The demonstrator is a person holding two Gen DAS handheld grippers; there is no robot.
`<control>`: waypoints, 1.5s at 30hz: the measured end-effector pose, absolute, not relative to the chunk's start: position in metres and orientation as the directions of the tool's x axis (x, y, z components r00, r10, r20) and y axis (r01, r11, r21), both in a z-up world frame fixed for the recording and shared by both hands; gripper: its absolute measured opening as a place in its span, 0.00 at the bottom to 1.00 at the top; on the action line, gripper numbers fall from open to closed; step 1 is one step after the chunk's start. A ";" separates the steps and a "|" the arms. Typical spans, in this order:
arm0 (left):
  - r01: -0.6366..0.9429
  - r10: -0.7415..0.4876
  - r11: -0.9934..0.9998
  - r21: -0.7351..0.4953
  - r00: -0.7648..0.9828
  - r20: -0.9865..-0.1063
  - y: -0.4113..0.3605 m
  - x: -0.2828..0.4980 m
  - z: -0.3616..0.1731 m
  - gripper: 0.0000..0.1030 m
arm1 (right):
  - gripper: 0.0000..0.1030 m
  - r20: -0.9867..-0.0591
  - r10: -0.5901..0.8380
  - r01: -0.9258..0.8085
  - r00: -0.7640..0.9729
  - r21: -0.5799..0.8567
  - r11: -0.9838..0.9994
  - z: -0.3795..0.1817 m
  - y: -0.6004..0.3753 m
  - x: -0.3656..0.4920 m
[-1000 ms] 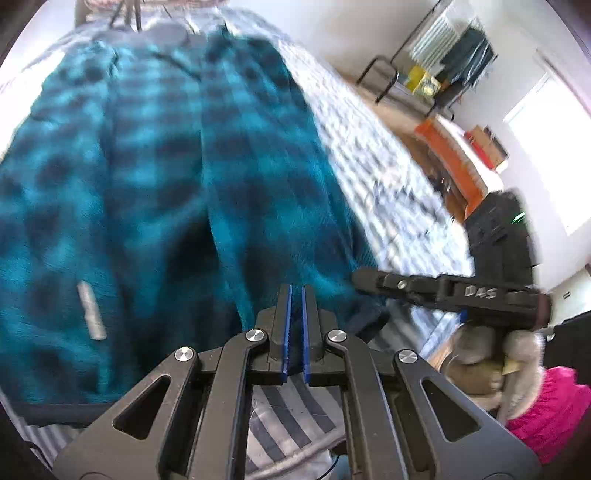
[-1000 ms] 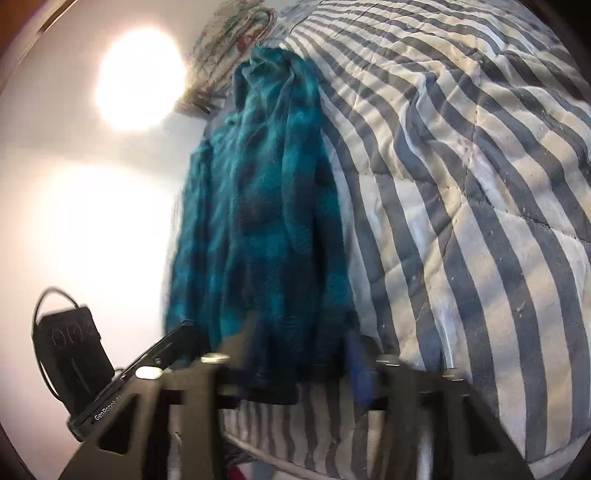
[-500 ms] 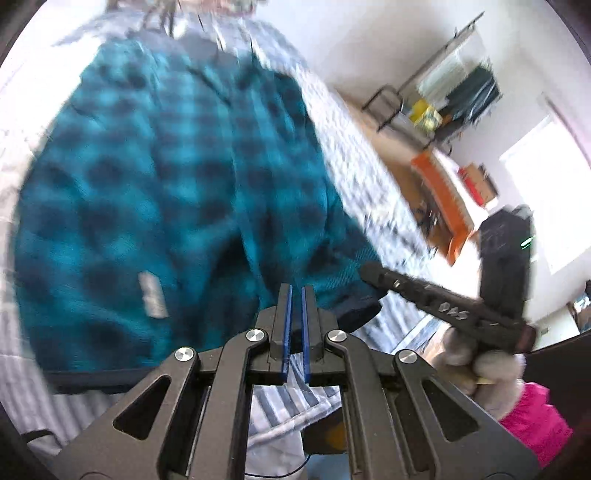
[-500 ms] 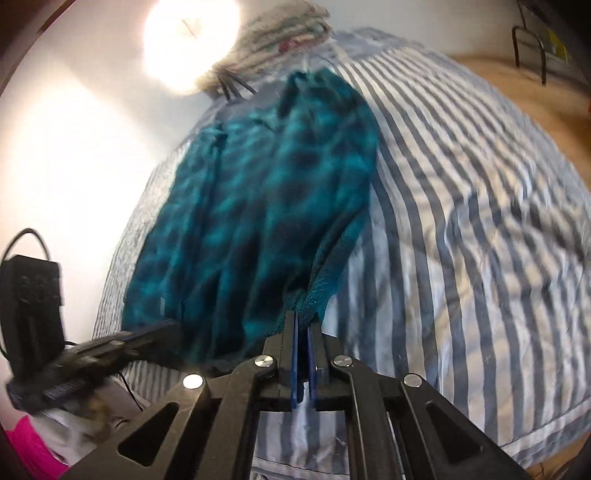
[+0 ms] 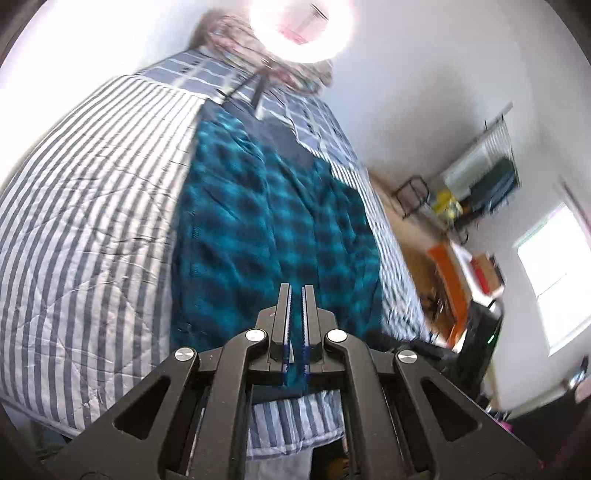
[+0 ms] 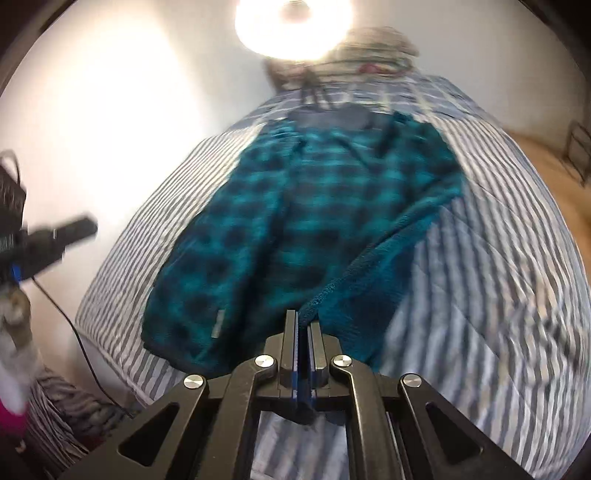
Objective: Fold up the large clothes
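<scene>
A large teal and black checked fleece garment [image 5: 266,229] lies stretched along the striped bed; it also shows in the right wrist view [image 6: 295,229]. My left gripper [image 5: 296,291] is shut on the garment's near hem, with teal cloth showing between the pads. My right gripper [image 6: 303,317] is shut on a near corner of the garment, whose edge is folded over and rises from the bed to the pads. The left gripper shows blurred at the left edge of the right wrist view [image 6: 55,236].
The bed has a blue and white striped quilt [image 5: 92,221] with a checked pillow [image 5: 207,74] at the far end. A bright lamp [image 5: 299,26] glares on the far wall. A clothes rack [image 5: 480,184], orange furniture [image 5: 447,273] and a window [image 5: 554,266] stand to the right.
Both grippers have pulled back and tilted up, drawing the garment's near end towards the foot of the bed. The garment now lies longer and narrower. The right jaws closed on the corner.
</scene>
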State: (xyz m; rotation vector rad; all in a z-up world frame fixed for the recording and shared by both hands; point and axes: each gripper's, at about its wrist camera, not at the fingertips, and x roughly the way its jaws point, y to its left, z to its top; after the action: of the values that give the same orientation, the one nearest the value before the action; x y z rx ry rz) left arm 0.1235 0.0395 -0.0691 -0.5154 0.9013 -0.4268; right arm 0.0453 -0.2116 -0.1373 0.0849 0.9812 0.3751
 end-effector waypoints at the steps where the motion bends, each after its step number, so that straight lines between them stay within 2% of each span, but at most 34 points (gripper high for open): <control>1: 0.120 -0.552 0.792 -0.599 0.561 -0.617 0.047 0.124 -0.068 0.00 | 0.01 -0.801 0.348 -0.302 0.488 0.219 0.928 -0.138 -0.199 0.048; 7: 0.093 -0.544 0.782 -0.616 0.586 -0.601 0.062 0.126 -0.066 0.00 | 0.01 -0.831 0.365 -0.454 0.420 0.155 0.877 -0.152 -0.135 0.058; 12: 0.075 -0.545 0.769 -0.634 0.595 -0.591 0.073 0.127 -0.064 0.00 | 0.01 -0.863 0.385 -0.538 0.328 0.164 0.827 -0.177 -0.101 0.060; 17: 0.068 -0.543 0.769 -0.635 0.595 -0.593 0.077 0.128 -0.065 0.01 | 0.01 -0.885 0.385 -0.569 0.261 0.180 0.802 -0.198 -0.089 0.064; 26: 0.089 -0.555 0.774 -0.627 0.574 -0.603 0.069 0.129 -0.069 0.00 | 0.02 -0.885 0.401 -0.578 0.237 0.203 0.790 -0.181 -0.106 0.060; 27: 0.089 -0.556 0.775 -0.626 0.566 -0.608 0.066 0.130 -0.071 0.00 | 0.03 -0.881 0.417 -0.576 0.225 0.224 0.786 -0.180 -0.109 0.059; 31: 0.094 -0.563 0.780 -0.619 0.538 -0.628 0.055 0.133 -0.078 0.01 | 0.25 -0.861 0.470 -0.603 0.193 0.274 0.749 -0.170 -0.115 0.054; 32: 0.093 -0.559 0.785 -0.612 0.533 -0.635 0.053 0.134 -0.080 0.03 | 0.26 -0.853 0.489 -0.606 0.183 0.294 0.739 -0.166 -0.118 0.053; 33: 0.094 -0.561 0.787 -0.610 0.520 -0.644 0.048 0.134 -0.085 0.14 | 0.27 -0.846 0.503 -0.608 0.176 0.309 0.731 -0.162 -0.121 0.052; 34: 0.092 -0.569 0.784 -0.613 0.501 -0.652 0.044 0.135 -0.091 0.33 | 0.30 -0.840 0.513 -0.611 0.176 0.316 0.726 -0.157 -0.125 0.052; 36: 0.084 -0.583 0.777 -0.623 0.468 -0.664 0.034 0.134 -0.104 0.44 | 0.36 -0.834 0.515 -0.603 0.198 0.310 0.735 -0.149 -0.135 0.056; 45: 0.093 -0.587 0.803 -0.589 0.300 -0.752 -0.026 0.137 -0.159 0.44 | 0.43 -0.802 0.498 -0.453 0.331 0.327 0.829 -0.125 -0.207 0.111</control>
State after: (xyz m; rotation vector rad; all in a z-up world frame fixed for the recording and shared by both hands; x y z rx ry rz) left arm 0.1369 -0.0260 -0.1589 -0.4862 1.1900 -0.4757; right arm 0.1112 -0.2072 -0.1247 0.0476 1.0650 0.6217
